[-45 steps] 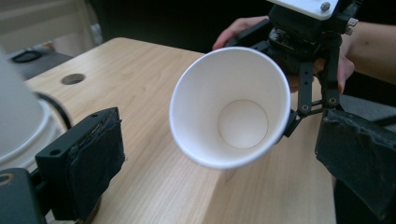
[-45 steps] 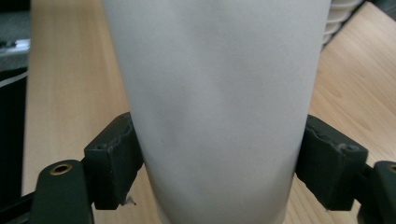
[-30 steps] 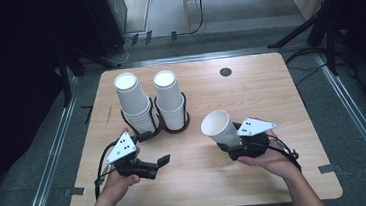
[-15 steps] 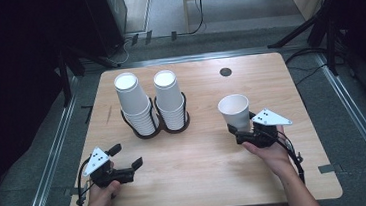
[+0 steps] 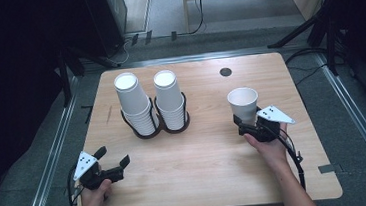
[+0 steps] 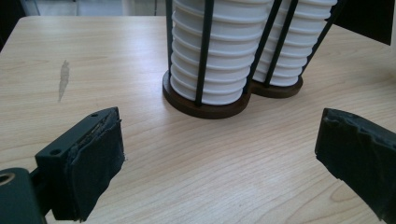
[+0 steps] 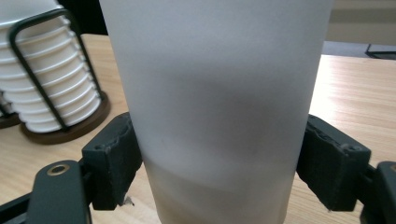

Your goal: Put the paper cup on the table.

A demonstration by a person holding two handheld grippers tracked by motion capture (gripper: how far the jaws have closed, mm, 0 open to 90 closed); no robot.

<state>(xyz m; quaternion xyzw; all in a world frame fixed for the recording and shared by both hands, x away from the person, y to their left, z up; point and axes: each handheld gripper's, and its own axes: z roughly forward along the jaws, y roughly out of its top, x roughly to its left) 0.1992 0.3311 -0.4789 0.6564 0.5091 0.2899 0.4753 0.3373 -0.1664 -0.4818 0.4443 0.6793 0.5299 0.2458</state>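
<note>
- Your left gripper (image 5: pixel 110 166) sits nearest you, at about 7 o'clock on the table (image 5: pixel 213 180), low over the wood with its jaws spread wide and nothing between them.
- Seen along those jaws, the two-ring cup rack (image 6: pixel 205 105) stands ahead at 12 o'clock, well apart from the pads.
- Your right gripper (image 5: pixel 242 127) is at about 4 o'clock, jaws either side of the lower part of the white cup (image 5: pixel 243 103).
- That cup stands upright, mouth up, on the right half of the table; in the right gripper view its foot is blurred, so I'd only say it seems to rest on the wood.
- The pads look to be against the cup's wall (image 7: pixel 219 116), a light clasp that has just been easing open.
- Farther off, at 11 o'clock, two stacks of cups (image 5: pixel 151 103) stand in the rack.
- At 1 o'clock lies a small dark disc (image 5: pixel 225 71).
</note>
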